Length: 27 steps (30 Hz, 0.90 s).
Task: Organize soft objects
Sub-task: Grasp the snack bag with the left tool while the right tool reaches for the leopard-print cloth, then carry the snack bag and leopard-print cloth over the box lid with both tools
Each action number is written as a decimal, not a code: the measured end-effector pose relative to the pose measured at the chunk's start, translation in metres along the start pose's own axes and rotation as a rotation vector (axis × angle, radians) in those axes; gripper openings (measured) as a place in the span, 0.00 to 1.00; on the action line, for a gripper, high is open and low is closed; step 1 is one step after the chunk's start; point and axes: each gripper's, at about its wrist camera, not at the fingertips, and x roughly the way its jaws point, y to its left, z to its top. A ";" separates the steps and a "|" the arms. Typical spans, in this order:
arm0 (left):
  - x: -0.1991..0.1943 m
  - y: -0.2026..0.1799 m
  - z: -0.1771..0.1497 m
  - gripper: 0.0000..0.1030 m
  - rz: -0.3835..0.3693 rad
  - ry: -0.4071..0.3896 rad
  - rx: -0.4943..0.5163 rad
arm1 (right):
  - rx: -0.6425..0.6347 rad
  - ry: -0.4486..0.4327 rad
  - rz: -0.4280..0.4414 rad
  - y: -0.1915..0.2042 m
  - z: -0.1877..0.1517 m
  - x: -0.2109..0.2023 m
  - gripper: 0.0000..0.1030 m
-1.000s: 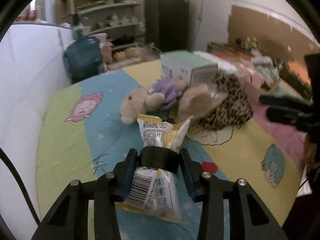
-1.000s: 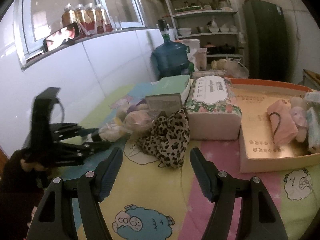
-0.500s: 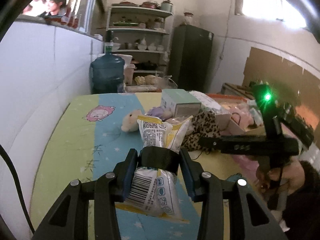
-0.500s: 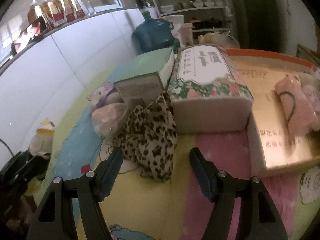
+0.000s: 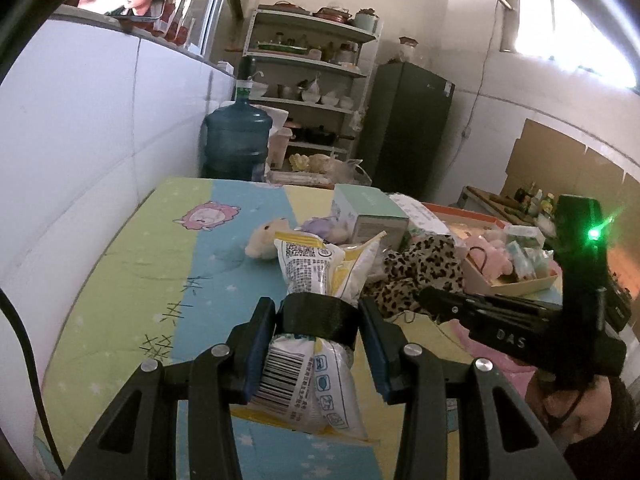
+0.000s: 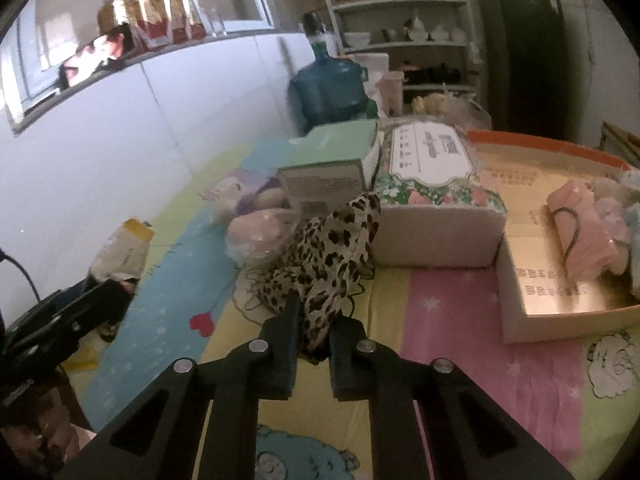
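Observation:
My left gripper (image 5: 318,346) is shut on a white and yellow snack packet (image 5: 316,276) with a barcode, held above the cartoon tablecloth (image 5: 168,264). In the right wrist view my right gripper (image 6: 314,338) is shut on the near end of a leopard-print cloth (image 6: 332,248); the rest of the cloth lies bunched against a floral tissue pack (image 6: 434,184). The same leopard cloth (image 5: 420,268) and the right gripper's body (image 5: 516,332) show at the right of the left wrist view. A beige plush toy (image 5: 264,238) with a purple part lies behind the packet.
A green and white box (image 6: 332,168) lies on the soft things beside the tissue pack. An open cardboard tray (image 6: 560,280) at the right holds pink soft items (image 6: 580,236). A blue water jug (image 5: 236,142), shelves and a dark fridge stand beyond the table's far end.
My right gripper has moved in to the leopard cloth and closed its wide-open jaws on it. The left gripper rolled and shifted with the packet, so the room view swung.

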 end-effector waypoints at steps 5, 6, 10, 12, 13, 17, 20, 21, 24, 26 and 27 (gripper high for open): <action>-0.004 -0.006 0.000 0.42 -0.009 -0.011 -0.008 | -0.020 -0.048 0.010 0.005 -0.002 -0.023 0.11; -0.006 -0.008 0.000 0.42 -0.010 -0.014 -0.008 | -0.024 -0.059 0.011 0.005 -0.002 -0.028 0.11; -0.009 -0.016 0.002 0.42 -0.011 -0.025 0.002 | -0.026 -0.090 0.011 0.005 -0.002 -0.045 0.11; -0.009 -0.019 0.003 0.42 -0.013 -0.030 0.006 | -0.025 -0.104 0.013 0.004 -0.002 -0.052 0.11; -0.009 -0.021 0.004 0.42 -0.013 -0.032 0.007 | -0.025 -0.111 0.014 0.003 -0.001 -0.055 0.11; -0.010 -0.029 0.009 0.42 -0.013 -0.045 0.010 | -0.024 -0.134 0.012 0.000 0.000 -0.066 0.11; -0.011 -0.035 0.011 0.42 -0.018 -0.051 0.017 | -0.020 -0.152 0.012 -0.002 0.000 -0.073 0.11; -0.010 -0.037 0.013 0.42 -0.020 -0.052 0.021 | -0.017 -0.160 0.013 -0.003 0.001 -0.076 0.11; -0.008 -0.048 0.017 0.42 -0.031 -0.055 0.032 | -0.010 -0.181 0.011 -0.008 0.002 -0.085 0.11; -0.006 -0.056 0.019 0.42 -0.040 -0.060 0.040 | -0.003 -0.195 0.010 -0.013 0.003 -0.091 0.11; -0.005 -0.059 0.021 0.42 -0.044 -0.061 0.044 | 0.000 -0.200 0.009 -0.015 0.003 -0.094 0.11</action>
